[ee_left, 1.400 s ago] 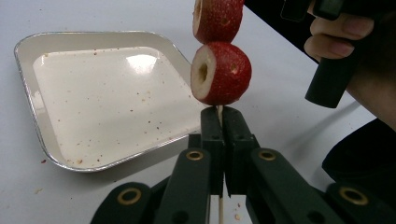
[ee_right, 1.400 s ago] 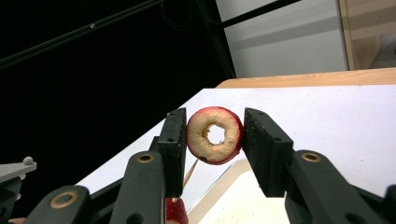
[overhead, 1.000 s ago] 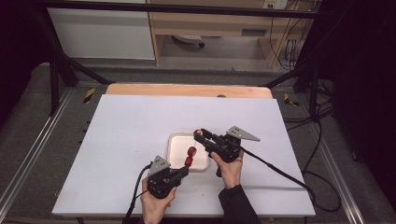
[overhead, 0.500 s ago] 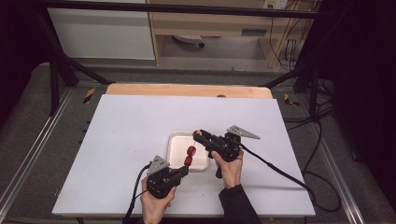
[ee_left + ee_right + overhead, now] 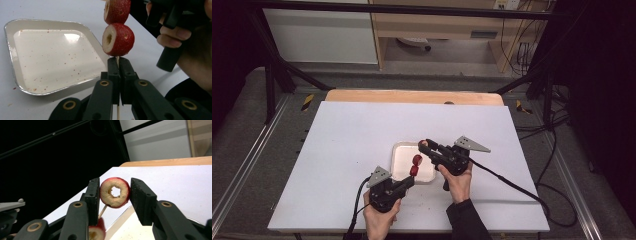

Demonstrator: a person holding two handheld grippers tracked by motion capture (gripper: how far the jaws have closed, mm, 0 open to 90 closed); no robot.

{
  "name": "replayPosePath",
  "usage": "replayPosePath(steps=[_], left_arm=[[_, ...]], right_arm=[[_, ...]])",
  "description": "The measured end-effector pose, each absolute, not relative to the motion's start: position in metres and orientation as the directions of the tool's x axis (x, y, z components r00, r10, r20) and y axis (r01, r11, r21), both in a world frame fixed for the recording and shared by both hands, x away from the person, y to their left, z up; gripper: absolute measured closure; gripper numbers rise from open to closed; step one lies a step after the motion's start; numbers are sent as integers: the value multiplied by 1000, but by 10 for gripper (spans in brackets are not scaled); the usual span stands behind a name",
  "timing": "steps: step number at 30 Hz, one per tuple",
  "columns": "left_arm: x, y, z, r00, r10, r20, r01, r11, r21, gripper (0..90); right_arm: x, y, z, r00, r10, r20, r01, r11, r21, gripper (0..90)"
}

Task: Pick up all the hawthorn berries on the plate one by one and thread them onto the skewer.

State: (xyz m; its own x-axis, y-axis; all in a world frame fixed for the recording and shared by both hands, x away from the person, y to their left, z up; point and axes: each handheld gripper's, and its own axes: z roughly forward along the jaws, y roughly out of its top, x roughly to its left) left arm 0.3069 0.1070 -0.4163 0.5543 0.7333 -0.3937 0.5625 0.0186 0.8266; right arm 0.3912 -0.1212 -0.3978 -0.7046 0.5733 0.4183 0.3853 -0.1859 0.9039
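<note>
Left gripper view: tray [image 5: 15,50] bare; left fingers [image 5: 119,72] clamp skewer [image 5: 117,59], right fingers [image 5: 113,200] grip cored fruit [image 5: 115,192].

Grey floor [image 5: 257,125] all round, dark at far right; wooden shelving [image 5: 437,30] top centre, white panel [image 5: 319,35] upper left, black frame legs [image 5: 277,75] slanting, cables [image 5: 557,150] trailing right

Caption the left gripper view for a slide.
Left gripper clamps a skewer threaded with cored red fruits beside a foil tray.
</note>
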Motion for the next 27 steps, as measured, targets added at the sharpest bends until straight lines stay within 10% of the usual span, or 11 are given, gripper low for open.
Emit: replayPosePath(steps=[15,27], left_arm=[[312,105,-415,559,740,-375,560,-3,829,881],[314,119,-421,573,775,-269,517,-87,851,882]], right_arm=[[386,-121,-397,-717,574,396,387,-145,911,604],[387,-138,-392,-684,656,320,413,-14,911,238]])
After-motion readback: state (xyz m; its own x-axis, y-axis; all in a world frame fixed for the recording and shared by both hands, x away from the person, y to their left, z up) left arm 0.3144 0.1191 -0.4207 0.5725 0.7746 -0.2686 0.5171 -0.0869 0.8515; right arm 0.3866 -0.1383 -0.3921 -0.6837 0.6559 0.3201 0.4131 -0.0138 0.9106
